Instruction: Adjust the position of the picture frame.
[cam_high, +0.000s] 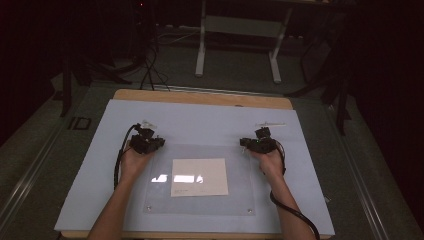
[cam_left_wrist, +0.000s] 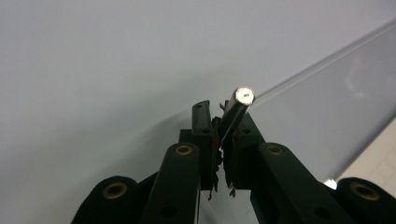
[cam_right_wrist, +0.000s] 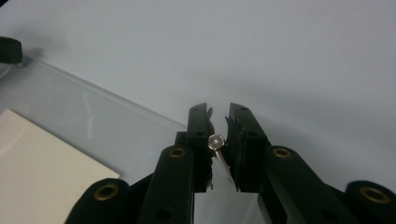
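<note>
I've got the left gripper (cam_high: 148, 136) up near the far left corner of the clear sheet (cam_high: 235, 155), out over the pale mat (cam_high: 200, 117). In the left gripper view its jaws are nipped in tight on a metal rod (cam_left_wrist: 237, 111), which pokes up between the tips with its shiny round end facing the camera. The rod leans a little to the right in that view, with the sheet's edge running off behind it.

The right gripper (cam_high: 261, 136) sits at the sheet's far right corner, well apart from the left one. In the right gripper view a thin metal pin (cam_right_wrist: 216, 142) sits between the jaws, round head towards the camera, resting against the left jaw; I see a slim gap on its right side, so whether it's truly pinched I cannot tell.

On the high view, a white paper (cam_high: 199, 177) lies under the sheet, between my two hands. A light strip (cam_high: 270, 125) lies on the mat just beyond the right gripper.
</note>
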